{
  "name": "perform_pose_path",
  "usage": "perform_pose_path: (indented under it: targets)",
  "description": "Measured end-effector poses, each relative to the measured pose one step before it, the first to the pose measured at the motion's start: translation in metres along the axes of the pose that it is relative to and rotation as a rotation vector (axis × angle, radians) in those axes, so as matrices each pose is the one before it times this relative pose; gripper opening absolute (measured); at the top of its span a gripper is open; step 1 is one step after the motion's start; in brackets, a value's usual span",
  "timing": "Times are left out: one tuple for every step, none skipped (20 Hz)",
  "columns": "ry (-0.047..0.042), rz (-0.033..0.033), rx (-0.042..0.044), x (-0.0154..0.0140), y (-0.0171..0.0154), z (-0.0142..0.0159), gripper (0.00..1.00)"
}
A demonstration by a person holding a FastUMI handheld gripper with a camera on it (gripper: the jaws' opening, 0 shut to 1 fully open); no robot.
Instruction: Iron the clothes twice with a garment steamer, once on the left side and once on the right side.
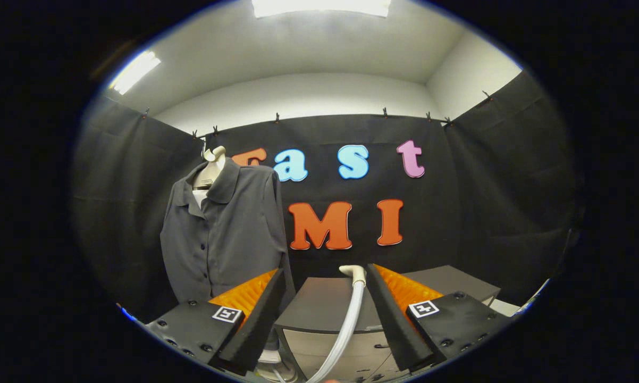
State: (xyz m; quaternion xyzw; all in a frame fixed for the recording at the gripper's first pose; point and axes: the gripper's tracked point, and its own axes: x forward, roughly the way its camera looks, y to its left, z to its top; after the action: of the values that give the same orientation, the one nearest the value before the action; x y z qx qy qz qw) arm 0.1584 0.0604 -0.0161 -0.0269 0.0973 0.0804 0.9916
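Shirt (226,234), dark grey, collared and buttoned, hangs on a pale mannequin form (211,169) before the black cloth wall, beyond the left finger. Tongs (325,276) stand spread, a white steamer hose (346,324) rising between them, its nozzle (354,272) beside the right finger, over a grey worktop (319,308).

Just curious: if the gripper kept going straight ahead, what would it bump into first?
Probably the white hose rising between the open gripper fingers, then the grey cabinet behind it; depth is hard to judge.
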Motion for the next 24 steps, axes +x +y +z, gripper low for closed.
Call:
perform_pose_path:
  targets:
    - [0.03203,0.00400,0.00583,0.01605,-0.00566,-0.00104,0.98]
    - [0.01860,0.01275,-0.00263,0.01741,-0.00304,0.00193,0.98]
    - [0.01708,0.00137,-0.00653,0.02030,-0.00432,0.00318,0.98]
    - [0.02751,-0.01118,-0.01137,0.02255,-0.01149,0.00031,0.98]
    - [0.03536,-0.01265,-0.00744,0.02385,-0.01264,-0.00083,0.98]
    - [0.03716,-0.00735,-0.00240,0.02364,-0.01046,-0.00035,0.98]
    - [0.03899,-0.01085,0.00731,0.02411,-0.01189,-0.00083,0.98]
    - [0.05603,-0.00811,0.01048,0.02301,-0.01073,-0.00455,0.98]
    - [0.06364,-0.01464,0.01940,0.02016,-0.01087,-0.00801,0.98]
    - [0.06277,-0.01102,0.02355,0.01880,-0.00918,-0.01009,0.98]
    - [0.05100,-0.00651,0.02088,0.02243,-0.00537,-0.00824,0.98]
    - [0.04568,0.00389,0.01379,0.02123,-0.00334,-0.00871,0.98]
    - [0.03653,0.00834,0.01722,0.01954,-0.00291,-0.00706,0.98]
    - [0.03675,-0.00116,0.02522,0.01599,-0.00604,-0.00584,0.98]
    - [0.02330,0.00466,0.02917,0.01608,-0.00391,-0.00336,0.99]
    - [0.02136,0.01641,0.02153,0.01302,-0.00303,-0.00399,0.98]
    - [0.02561,0.01113,0.01067,0.01212,-0.00076,-0.00339,0.98]
    - [0.02907,0.00920,0.00538,0.01146,-0.00002,-0.00375,0.98]
    - [0.02703,0.00943,0.00587,0.01024,0.00021,-0.00220,0.98]
    - [0.02304,0.00775,0.00325,0.01051,0.00032,-0.00104,0.98]
    - [0.01419,0.00601,0.00269,0.00628,-0.00143,-0.00088,0.98]
    - [0.02235,0.00833,0.00274,0.00626,-0.00043,-0.00310,0.98]
    - [0.01703,0.00907,0.00656,0.00564,0.00063,-0.00251,0.97]
    - [0.01753,0.00217,0.00143,0.00303,-0.00227,-0.00350,0.97]
